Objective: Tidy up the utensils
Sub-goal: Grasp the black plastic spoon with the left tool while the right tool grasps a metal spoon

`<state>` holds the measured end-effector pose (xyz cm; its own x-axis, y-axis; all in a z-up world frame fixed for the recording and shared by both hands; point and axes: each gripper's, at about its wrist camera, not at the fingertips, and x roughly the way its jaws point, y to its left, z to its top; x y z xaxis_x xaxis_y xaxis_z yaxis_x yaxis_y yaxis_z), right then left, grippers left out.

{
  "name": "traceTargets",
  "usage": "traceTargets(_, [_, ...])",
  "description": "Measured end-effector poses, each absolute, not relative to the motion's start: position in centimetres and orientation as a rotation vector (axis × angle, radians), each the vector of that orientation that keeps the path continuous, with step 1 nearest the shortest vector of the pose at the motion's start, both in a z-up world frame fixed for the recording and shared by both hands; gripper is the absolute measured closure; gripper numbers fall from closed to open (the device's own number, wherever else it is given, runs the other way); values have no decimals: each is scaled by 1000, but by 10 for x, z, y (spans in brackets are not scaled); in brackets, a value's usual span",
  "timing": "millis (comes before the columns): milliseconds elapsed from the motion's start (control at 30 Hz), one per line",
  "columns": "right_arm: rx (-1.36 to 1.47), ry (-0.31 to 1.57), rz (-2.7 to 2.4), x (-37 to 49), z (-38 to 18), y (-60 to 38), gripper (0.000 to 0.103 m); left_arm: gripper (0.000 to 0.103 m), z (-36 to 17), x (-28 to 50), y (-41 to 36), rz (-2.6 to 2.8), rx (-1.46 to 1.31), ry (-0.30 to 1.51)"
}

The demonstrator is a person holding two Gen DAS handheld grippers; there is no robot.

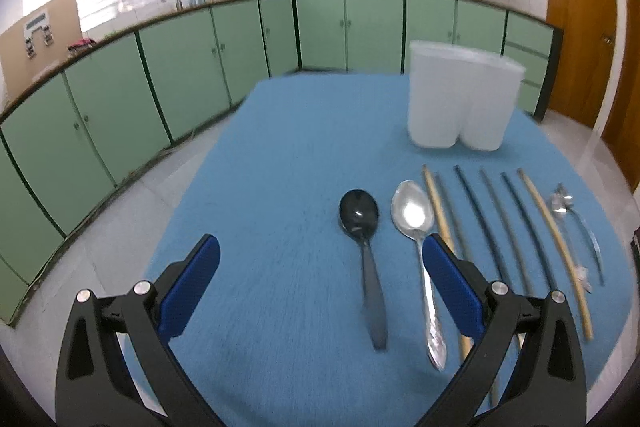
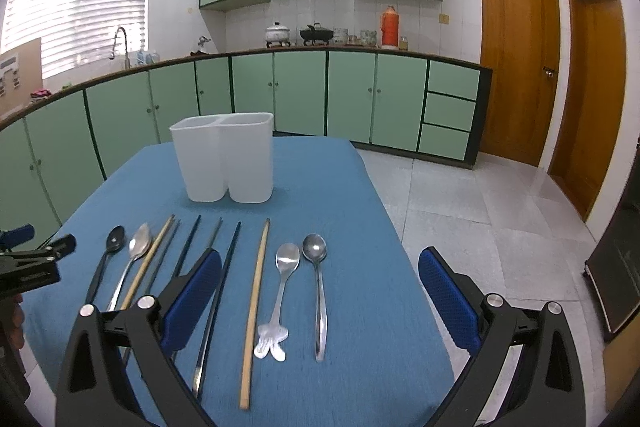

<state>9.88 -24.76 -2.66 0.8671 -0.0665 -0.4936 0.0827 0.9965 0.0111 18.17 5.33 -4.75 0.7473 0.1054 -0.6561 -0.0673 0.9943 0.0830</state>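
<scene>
A white two-compartment holder (image 2: 226, 157) stands upright on the blue table (image 2: 340, 187); it also shows in the left wrist view (image 1: 460, 99). In front of it lie a black spoon (image 1: 362, 239), a silver spoon (image 1: 416, 227), several wooden and dark chopsticks (image 2: 256, 307), and two more silver spoons (image 2: 316, 279) on the right. My left gripper (image 1: 320, 275) is open and empty, above the black spoon's handle. My right gripper (image 2: 320, 291) is open and empty, above the two right-hand spoons.
Green kitchen cabinets (image 2: 300, 91) and a counter with pots run behind the table. Tiled floor (image 2: 460, 207) lies to the right, with wooden doors (image 2: 516, 67) beyond. The table's left edge (image 1: 192, 187) drops to the floor.
</scene>
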Motion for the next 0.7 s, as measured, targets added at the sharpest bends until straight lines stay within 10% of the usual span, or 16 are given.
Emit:
traceTargets(500, [37,628,-97,167,-59,-254,11,5,-84,265,56,88,55,869])
traceTargets(700, [24,655,-87,184,-65,-254,14,21,-93,276,57,73,46,903])
